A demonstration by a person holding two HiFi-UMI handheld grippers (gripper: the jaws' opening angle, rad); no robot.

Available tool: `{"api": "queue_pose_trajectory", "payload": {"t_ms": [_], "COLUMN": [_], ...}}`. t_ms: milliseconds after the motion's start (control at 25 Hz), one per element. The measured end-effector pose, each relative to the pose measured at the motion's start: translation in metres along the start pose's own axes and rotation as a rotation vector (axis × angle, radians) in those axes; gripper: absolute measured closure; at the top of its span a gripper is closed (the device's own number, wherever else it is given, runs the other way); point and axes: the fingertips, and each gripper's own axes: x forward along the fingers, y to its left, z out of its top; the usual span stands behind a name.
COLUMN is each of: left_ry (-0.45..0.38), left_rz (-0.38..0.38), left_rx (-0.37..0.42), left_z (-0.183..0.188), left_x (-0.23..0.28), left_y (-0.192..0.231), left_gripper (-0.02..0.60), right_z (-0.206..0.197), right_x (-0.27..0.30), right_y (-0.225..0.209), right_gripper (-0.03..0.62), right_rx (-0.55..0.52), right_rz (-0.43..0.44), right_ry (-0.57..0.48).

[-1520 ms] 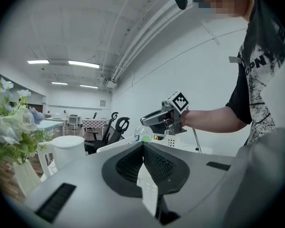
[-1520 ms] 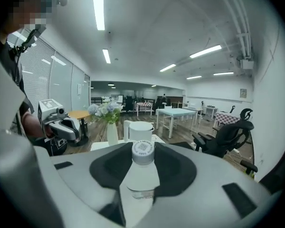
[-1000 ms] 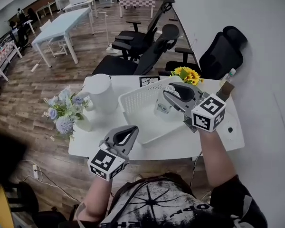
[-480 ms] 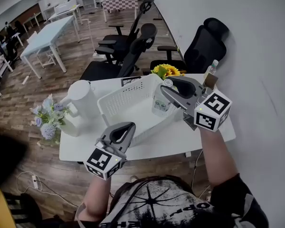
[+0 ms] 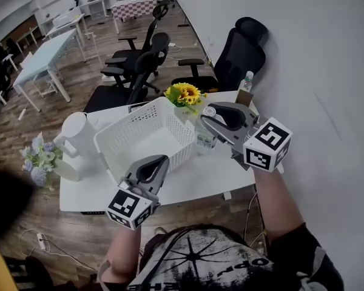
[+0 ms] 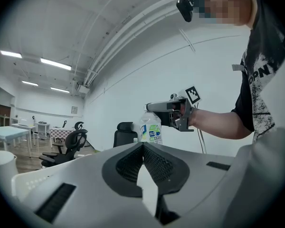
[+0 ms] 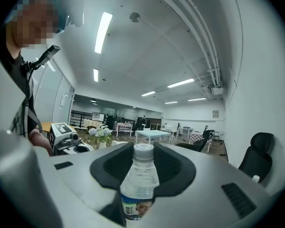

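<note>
The right gripper's (image 7: 143, 152) fingers (image 7: 178, 167) were clamped on a clear water bottle (image 7: 138, 186), one on each side of its shoulder. The white cap stood just above the fingers. The bottle was upright, its long axis vertical and its cap pointing at the ceiling. A printed label wrapped the body below the grip. The bottle's base was cut off by the gripper's body in the right gripper view and hidden behind the left gripper's body in the left gripper view. In the head view I could not tell whether the base touched the table (image 5: 197, 176) or hung above it. There the bottle sat over the table's right half, just beside the right wall of a white slotted basket (image 5: 139, 139).

The left gripper's (image 6: 143, 146) fingers (image 6: 164, 165) were together at their tips and held nothing. A pale sliver lower in the seam between them was too unclear to name. This gripper hung over the table's near edge, by the basket's near corner, well apart from the bottle.

A bunch of sunflowers (image 5: 183, 93) stood at the far edge behind the basket. A second small bottle (image 5: 247, 81) stood at the far right corner. A white jug (image 5: 74, 133) sat near the left edge, and a vase of pale blue flowers (image 5: 37, 160) was at the left end. Black office chairs (image 5: 239, 50) stood beyond the far edge.
</note>
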Motion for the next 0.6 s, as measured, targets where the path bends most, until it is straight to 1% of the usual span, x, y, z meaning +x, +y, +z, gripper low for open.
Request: {"api": "queue_pose_trajectory", "payload": {"t_ms": [320,600], "left_ry": [0.031,0.062], "left_rz": [-0.055,-0.073], "left_rx": [-0.010,-0.031], "left_z": [-0.014,-0.026], "left_x": [0.051,0.080], "left_y": [-0.042,-0.059], "left_gripper": [0.572,0.572], "right_z": [-0.043,-0.081], "right_x": [-0.043,-0.064], "right_y": [-0.025,-0.041], "right_gripper": [0.447,0.448], "right_rx": [0.035,0.063], "right_rz": [-0.027,-0.040], "right_ry": [0.044,0.076]}}
